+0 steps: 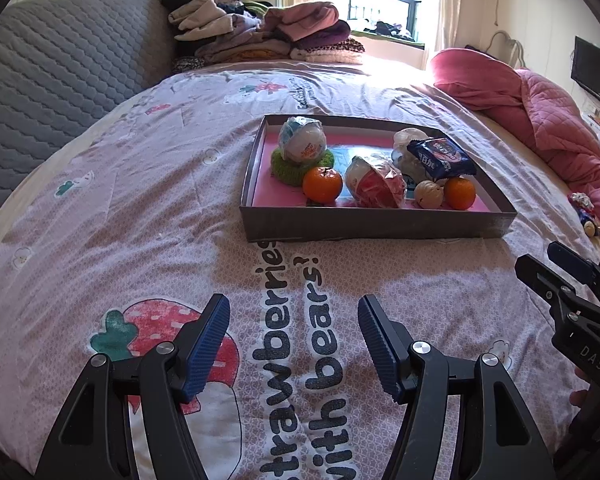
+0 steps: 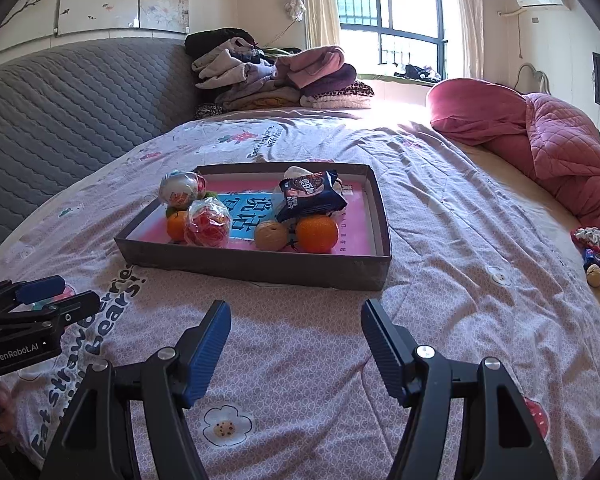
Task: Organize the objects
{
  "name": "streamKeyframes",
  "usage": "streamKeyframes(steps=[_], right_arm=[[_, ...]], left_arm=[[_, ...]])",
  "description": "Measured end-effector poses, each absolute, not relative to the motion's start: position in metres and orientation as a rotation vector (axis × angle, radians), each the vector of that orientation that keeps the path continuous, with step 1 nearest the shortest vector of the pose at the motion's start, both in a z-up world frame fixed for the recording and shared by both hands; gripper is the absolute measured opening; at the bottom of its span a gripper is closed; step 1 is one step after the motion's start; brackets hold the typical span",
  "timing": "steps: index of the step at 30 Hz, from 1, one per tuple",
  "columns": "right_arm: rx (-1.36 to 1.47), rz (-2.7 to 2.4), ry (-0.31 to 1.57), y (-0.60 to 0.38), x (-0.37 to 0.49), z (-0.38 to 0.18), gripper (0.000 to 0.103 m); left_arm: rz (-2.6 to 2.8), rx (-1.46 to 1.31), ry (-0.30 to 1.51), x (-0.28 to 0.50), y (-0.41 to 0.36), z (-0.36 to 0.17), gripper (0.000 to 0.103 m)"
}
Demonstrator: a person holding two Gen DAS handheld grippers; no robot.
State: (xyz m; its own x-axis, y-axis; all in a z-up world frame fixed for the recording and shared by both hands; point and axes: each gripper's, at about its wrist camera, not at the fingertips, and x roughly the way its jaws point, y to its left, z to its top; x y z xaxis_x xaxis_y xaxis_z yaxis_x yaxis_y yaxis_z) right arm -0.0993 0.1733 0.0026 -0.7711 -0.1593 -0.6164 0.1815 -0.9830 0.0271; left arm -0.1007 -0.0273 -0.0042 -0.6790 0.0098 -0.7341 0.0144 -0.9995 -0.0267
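Bedspread (image 1: 140,208): large dark print "strawberries with bears?", first word cut off at frame bottom in left wrist view. Right wrist view shows same print partly hidden, starting "Eat straw…" and ending "bears!".

Right gripper (image 1: 572,280) body: white letters "DAS", seen in left wrist view.

Left gripper (image 2: 48,300) body: white "GenRobot.AI", seen in right wrist view.

Tray (image 2: 260,268) floor: large Chinese characters on blue panel, not legible.

Dark blue snack packet (image 2: 312,196): Chinese lettering, not legible.
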Motion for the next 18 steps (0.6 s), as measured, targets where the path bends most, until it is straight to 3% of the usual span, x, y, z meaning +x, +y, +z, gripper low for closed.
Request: streamKeyframes(steps=[18], right_arm=[[0.985,-2.815,0.078,0.1756,-0.0993,-0.0078,0.067]], left_arm=[[-2.934,1.123,0.002,-0.0947,-0.0229,-0.0079,0.068]])
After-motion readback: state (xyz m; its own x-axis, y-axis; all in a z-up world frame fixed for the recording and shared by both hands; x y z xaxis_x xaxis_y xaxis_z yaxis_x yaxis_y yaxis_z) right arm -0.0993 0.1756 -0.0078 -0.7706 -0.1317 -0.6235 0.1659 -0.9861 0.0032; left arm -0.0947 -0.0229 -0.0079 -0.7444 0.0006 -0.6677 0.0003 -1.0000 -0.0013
